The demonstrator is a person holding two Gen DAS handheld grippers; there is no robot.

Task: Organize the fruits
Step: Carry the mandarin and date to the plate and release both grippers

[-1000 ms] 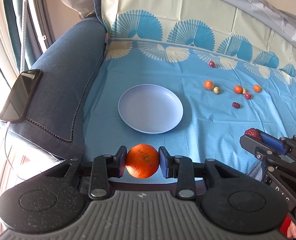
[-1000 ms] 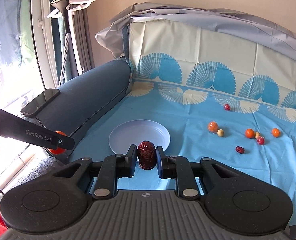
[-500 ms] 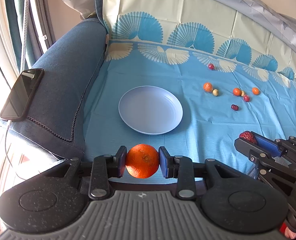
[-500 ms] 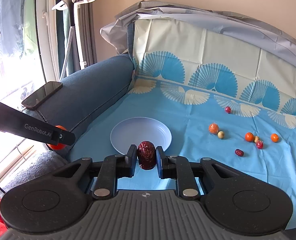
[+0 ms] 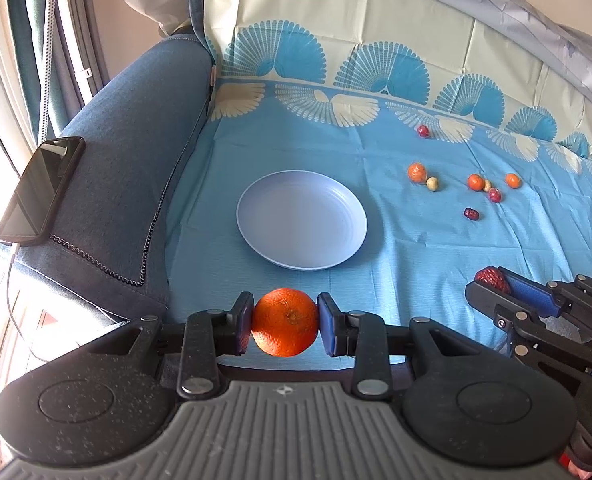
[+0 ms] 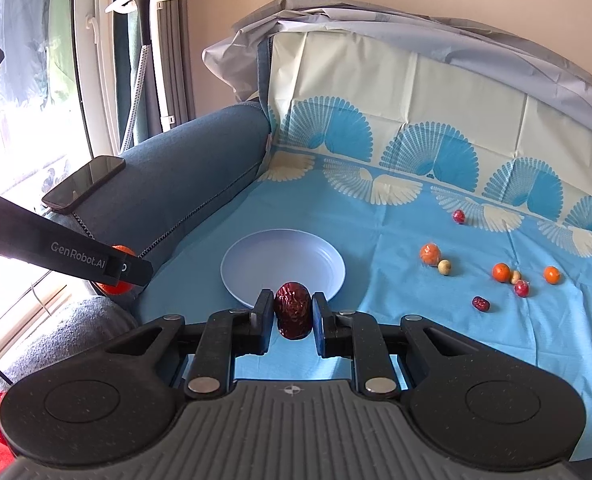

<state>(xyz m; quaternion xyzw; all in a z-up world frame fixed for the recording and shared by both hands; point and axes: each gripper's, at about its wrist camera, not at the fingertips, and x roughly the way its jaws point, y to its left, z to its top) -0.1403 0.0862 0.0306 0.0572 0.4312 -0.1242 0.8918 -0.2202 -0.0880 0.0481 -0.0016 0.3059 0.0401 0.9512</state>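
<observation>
We found the left gripper (image 5: 284,322) clamped on an orange (image 5: 285,321), the right gripper (image 6: 293,316) clamped on a date (image 6: 293,315). Both should release low over the plate (image 5: 302,225), frame centre.

Blue sofa (image 5: 115,152), seat under a fan-print cloth (image 5: 416,248). On the cloth: empty plate (image 5: 302,226) just ahead of the left hand-held gripper (image 5: 285,323); small loose fruits (image 5: 476,182) scattered further ahead to its right. Phone (image 5: 39,190) lies on the armrest, left.
</observation>
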